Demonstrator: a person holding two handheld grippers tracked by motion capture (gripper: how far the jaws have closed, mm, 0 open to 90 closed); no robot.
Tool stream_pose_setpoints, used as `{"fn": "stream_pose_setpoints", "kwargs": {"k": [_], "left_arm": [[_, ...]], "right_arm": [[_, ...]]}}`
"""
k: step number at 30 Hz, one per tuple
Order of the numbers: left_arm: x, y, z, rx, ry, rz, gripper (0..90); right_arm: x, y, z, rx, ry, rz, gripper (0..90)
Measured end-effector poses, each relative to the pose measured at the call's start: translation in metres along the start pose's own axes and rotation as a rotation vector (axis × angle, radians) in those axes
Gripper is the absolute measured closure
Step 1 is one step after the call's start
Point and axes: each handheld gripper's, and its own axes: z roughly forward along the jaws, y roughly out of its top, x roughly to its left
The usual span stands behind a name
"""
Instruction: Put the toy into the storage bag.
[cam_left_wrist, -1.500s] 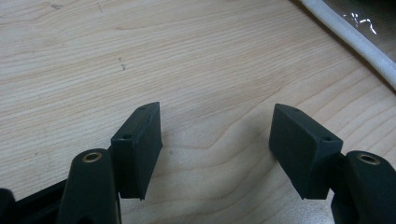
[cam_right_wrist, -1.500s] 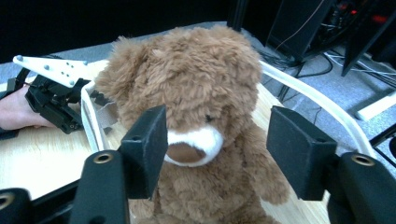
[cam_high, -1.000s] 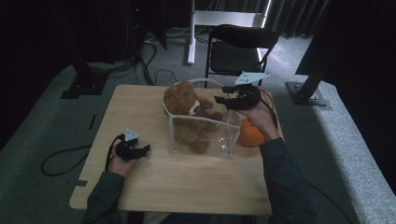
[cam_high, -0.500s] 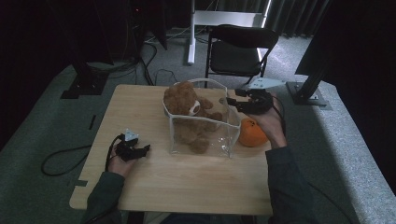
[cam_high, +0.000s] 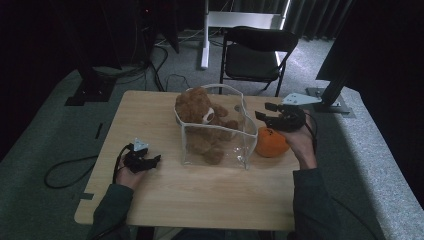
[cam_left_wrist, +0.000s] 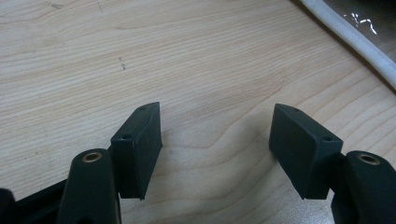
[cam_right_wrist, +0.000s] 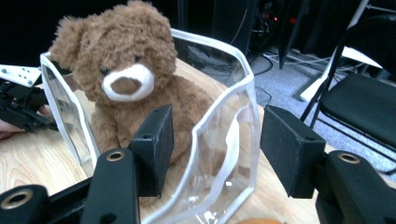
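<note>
A brown teddy bear (cam_high: 199, 111) sits upright in a clear bag with white edging (cam_high: 235, 150) at the table's middle. An orange ball (cam_high: 271, 143) lies against the bag's right side. My right gripper (cam_high: 263, 111) hovers above the ball, just right of the bag, pointing left at it. Its jaws have just been opening and nothing is pressed between them. In the right gripper view that gripper (cam_right_wrist: 217, 140) faces the bear (cam_right_wrist: 126, 79) and the bag's near corner (cam_right_wrist: 247, 93). My left gripper (cam_high: 156, 160) rests open on the wood left of the bag, with bare table between its jaws (cam_left_wrist: 217, 149).
A black folding chair (cam_high: 257, 55) stands behind the table's far edge. A dark stand (cam_high: 332, 95) rises off the table's right corner. The bag's white rim (cam_left_wrist: 355, 42) crosses the left gripper view's top right. Bare wood (cam_high: 210, 195) lies in front of the bag.
My right gripper has drawn back to the right from over the bag and sunk a little, now above the orange ball. The left gripper has stayed put.
</note>
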Motion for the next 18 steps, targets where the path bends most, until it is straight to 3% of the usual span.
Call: {"fn": "stream_pose_setpoints", "kwargs": {"k": [18], "left_arm": [[0.0,0.0,0.0,0.0,0.001,-0.002,35.1]], "right_arm": [[-0.016,-0.043,0.0,0.048,-0.068,0.084,40.8]]}}
